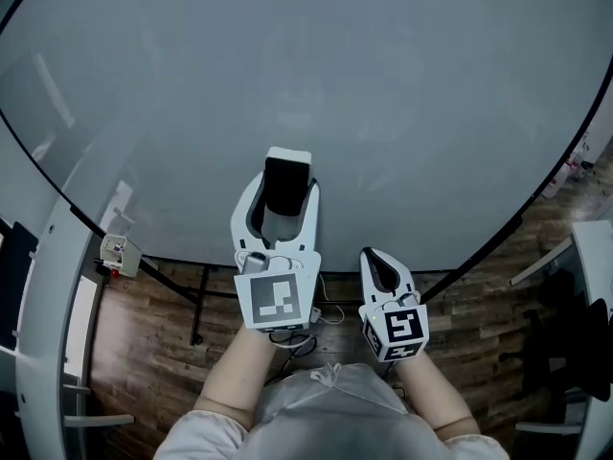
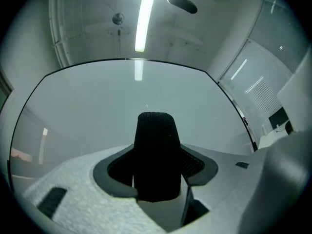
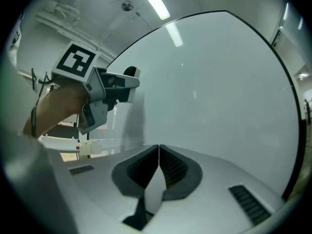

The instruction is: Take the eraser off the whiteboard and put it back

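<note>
Eraser point(image 1: 286, 182) clamped in left claw point(image 1: 285, 190), tilted upward toward whiteboard point(image 1: 287, 65).

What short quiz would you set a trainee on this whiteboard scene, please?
1. Which claw has the black felt eraser with a white back between its jaws?
2. True or false: the right claw stands wide open.
3. What fills the background behind both claws: (a) a window, (b) the large white whiteboard with a black frame, (c) a door?
Key: 1 the left claw; 2 false, its jaws are together and empty; 3 b.
</note>
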A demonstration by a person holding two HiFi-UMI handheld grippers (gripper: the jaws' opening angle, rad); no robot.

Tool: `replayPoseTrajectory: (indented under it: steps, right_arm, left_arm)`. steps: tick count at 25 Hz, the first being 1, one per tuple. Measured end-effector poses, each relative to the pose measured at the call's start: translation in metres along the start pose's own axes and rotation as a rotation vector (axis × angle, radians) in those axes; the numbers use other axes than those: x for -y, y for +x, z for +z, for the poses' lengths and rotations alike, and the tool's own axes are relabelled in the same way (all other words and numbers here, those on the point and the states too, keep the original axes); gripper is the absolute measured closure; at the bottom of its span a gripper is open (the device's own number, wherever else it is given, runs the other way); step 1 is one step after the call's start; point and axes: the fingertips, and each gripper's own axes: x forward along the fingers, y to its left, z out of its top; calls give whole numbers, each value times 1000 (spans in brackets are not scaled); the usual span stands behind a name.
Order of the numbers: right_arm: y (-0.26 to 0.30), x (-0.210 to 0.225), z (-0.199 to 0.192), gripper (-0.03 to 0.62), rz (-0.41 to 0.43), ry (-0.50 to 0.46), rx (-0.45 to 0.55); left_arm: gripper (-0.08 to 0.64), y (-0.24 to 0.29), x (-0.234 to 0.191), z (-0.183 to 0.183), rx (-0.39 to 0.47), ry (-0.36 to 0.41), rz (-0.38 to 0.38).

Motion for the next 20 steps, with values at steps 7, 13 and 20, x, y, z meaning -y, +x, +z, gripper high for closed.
replayPoseTrajectory:
  steps: [7,13,20]
  right_arm:
    - [-1,-11,-5,566,-1,4,-8]
    - [-5,-17,-6,566,-11,5,-9]
    - [-9,-23,-13,566,-31,20,-16]
  left_arm:
    - [295,-43,3,-48,-118,-77,-57]
    - [293,-75,10,-97,-188,-125,-80]
    - [295,-94,11,-123,-243,-121,-83]
